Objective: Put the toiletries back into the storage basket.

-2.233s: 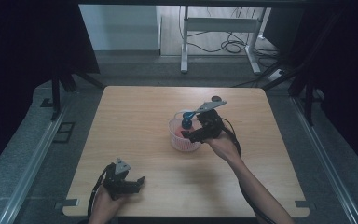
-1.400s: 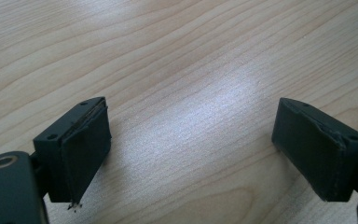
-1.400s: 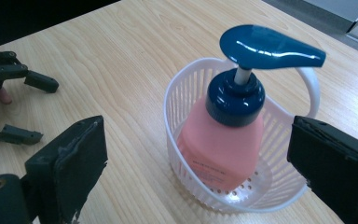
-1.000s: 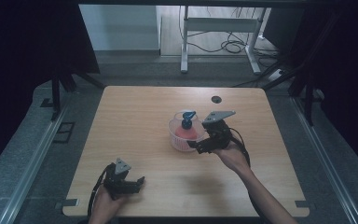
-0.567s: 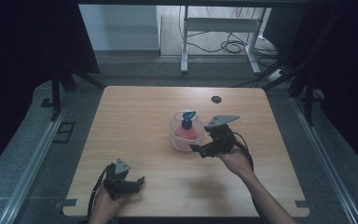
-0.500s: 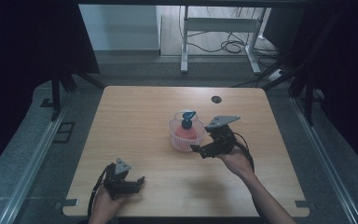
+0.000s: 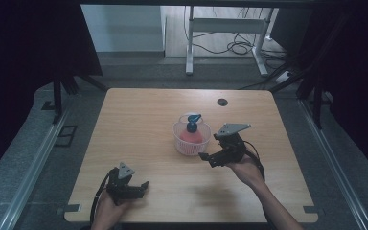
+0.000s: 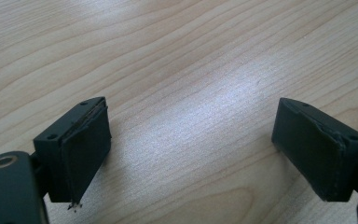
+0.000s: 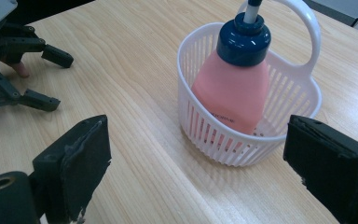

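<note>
Both grippers' fingers spread, nothing pinched; pink bottle (image 9: 230,91) upright in white basket (image 9: 279,140), right gripper (image 7: 210,159) beside it.

Both tools are black. The left gripper (image 7: 141,186) and the right gripper (image 7: 206,158) each carry a grey three-cornered plate on top and trail a black cable. Close up, the left gripper (image 8: 191,149) has blocky jaws faced with dark pads, small screw holes in the corners, and a brass-ringed hole. Forearms are bare, without sleeves.
</note>
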Available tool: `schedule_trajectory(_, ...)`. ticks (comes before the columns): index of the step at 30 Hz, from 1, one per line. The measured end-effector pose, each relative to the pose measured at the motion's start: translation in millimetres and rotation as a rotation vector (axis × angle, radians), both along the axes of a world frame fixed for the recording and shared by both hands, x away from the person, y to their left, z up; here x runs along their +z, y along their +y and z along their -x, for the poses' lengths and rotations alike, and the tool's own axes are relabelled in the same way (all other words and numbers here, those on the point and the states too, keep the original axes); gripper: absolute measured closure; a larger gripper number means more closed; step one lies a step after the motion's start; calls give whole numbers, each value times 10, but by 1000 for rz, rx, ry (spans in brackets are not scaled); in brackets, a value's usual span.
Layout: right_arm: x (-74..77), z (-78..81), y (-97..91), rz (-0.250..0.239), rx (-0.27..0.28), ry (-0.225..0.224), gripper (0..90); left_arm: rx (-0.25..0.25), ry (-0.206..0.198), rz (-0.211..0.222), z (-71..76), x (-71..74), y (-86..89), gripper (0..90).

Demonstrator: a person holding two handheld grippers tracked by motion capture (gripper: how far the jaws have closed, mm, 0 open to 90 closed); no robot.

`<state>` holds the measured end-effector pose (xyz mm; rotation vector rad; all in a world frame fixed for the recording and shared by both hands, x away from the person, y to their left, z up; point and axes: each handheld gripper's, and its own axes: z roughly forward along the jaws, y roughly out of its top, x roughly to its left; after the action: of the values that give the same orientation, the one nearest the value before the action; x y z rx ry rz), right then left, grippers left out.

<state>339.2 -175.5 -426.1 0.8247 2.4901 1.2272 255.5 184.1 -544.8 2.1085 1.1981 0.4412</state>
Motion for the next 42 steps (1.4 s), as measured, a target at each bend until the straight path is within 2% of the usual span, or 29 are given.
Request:
schedule_trajectory(30,-171,274,-265,30,-29,-12,61,1,1,-1,1,1,-1,113)
schedule_trajectory(42,-245,343,-381,19,-50,-8,60,1,2,-2,3,1,-1,113)
